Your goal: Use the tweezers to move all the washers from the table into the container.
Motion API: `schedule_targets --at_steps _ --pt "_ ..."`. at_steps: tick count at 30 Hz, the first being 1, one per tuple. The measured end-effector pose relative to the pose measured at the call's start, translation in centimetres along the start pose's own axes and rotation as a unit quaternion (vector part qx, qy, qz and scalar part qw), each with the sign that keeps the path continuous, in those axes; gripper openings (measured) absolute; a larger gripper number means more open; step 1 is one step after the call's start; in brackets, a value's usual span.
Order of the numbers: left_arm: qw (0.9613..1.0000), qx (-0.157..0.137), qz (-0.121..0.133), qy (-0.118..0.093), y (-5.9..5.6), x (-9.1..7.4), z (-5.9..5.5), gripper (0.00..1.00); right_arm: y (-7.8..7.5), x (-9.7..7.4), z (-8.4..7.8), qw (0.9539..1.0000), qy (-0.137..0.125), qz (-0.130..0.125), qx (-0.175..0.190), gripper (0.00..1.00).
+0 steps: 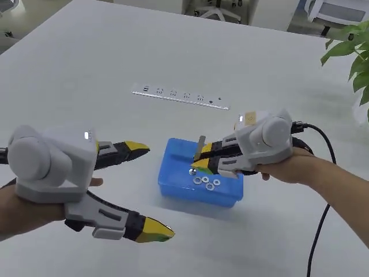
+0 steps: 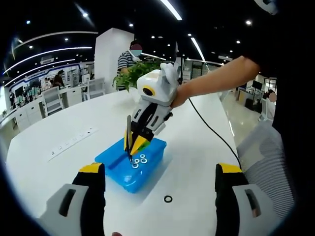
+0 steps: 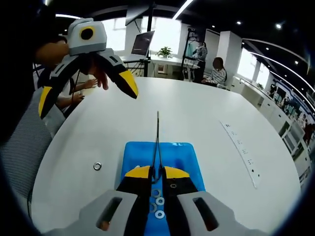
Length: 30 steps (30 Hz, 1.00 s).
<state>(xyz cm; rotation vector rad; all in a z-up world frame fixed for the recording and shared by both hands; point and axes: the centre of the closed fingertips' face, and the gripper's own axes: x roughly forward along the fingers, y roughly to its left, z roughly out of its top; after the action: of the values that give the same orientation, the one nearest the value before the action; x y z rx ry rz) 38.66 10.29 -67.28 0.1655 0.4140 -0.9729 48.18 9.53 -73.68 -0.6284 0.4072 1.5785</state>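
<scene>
A blue container point(image 1: 173, 184) sits mid-table with several washers point(image 1: 206, 182) inside. My right gripper point(image 1: 203, 164) is shut on the metal tweezers point(image 1: 200, 148), whose tips point down over the container beside the washers point(image 2: 139, 161). In the right gripper view the tweezers point(image 3: 158, 137) run forward from between the shut jaws over the container point(image 3: 179, 157). One washer point(image 3: 97, 166) lies on the table beside it, also seen in the left gripper view as a washer point(image 2: 168, 199) before the container point(image 2: 115, 169). My left gripper point(image 1: 151, 190) hangs open with nothing in it, left of the container.
A white power strip point(image 1: 180, 96) lies beyond the container. A black cable point(image 1: 323, 219) trails from the right gripper over the table. Plant leaves point(image 1: 351, 52) overhang the far right edge. People and desks stand in the room behind.
</scene>
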Motion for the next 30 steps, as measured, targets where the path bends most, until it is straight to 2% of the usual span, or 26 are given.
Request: schedule_targets --at_steps 13,25,30 --pt "0.9999 0.007 -0.008 0.004 1.0 1.3 0.1 0.82 0.7 1.6 -1.6 0.9997 0.009 0.023 -0.002 0.08" --pt "0.9991 0.037 -0.014 0.014 3.0 3.9 0.9 0.48 1.2 2.3 -2.2 0.9992 0.014 0.035 -0.009 0.08" --pt "0.9985 0.047 -0.017 0.021 3.9 4.9 0.8 0.33 1.1 2.3 -2.2 0.9993 0.012 0.035 -0.010 0.09"
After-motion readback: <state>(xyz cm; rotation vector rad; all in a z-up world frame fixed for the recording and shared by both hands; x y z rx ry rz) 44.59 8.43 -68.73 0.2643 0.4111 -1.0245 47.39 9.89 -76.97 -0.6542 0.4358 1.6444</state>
